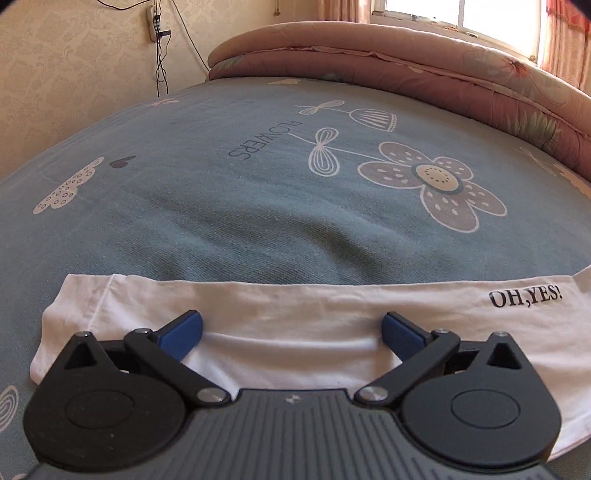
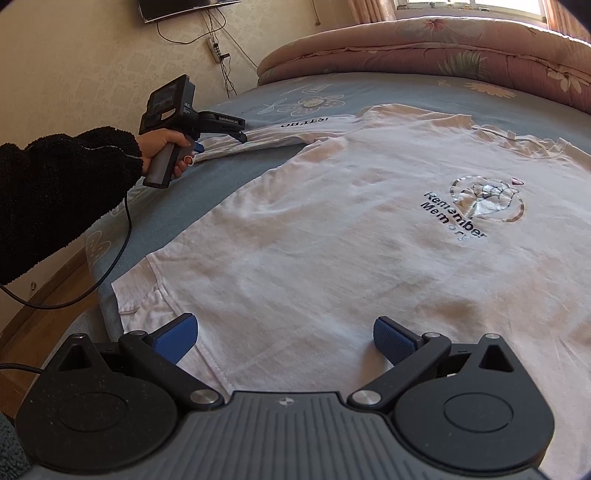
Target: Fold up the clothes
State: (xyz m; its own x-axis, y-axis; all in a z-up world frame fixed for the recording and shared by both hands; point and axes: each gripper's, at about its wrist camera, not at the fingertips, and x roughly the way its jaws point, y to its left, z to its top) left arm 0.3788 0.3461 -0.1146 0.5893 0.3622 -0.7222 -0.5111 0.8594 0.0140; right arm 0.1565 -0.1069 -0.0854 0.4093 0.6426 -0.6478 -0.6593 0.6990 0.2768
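White T-shirt (image 2: 332,229) lies flat, print side up, on the blue flowered bedsheet (image 1: 221,192). Chest print reads "Remember Memory". One sleeve (image 1: 258,306), printed "OH,YES!", is stretched out to the left toward the bed's edge.

Far left, right wrist view: a forearm in a black fleece sleeve (image 2: 55,192) reaches in from the left edge, roughly level with the mattress. The hand (image 2: 162,147) wraps a pistol-style handle, index finger on the trigger; a black cable hangs from the handle's base and loops down. Left gripper (image 2: 242,136) points right and slightly down, its tip at the cuff end of the outstretched sleeve; contact with the cloth cannot be confirmed from this view.

Left wrist view: left gripper (image 1: 291,332) hovers low over the sleeve, jaws spread wide, blue pads (image 1: 183,334) well apart with white fabric showing between them. Nothing gripped.

Right gripper (image 2: 284,338), own camera: positioned over the shirt's hem near the bottom left corner, aimed along the shirt body toward the collar. Jaws released, blue pads (image 2: 393,339) well apart; the hem seam runs beneath the left pad. No cloth held.

Background: folded pink floral quilt (image 2: 443,48) lies at the far side of the bed below the window (image 1: 461,18).
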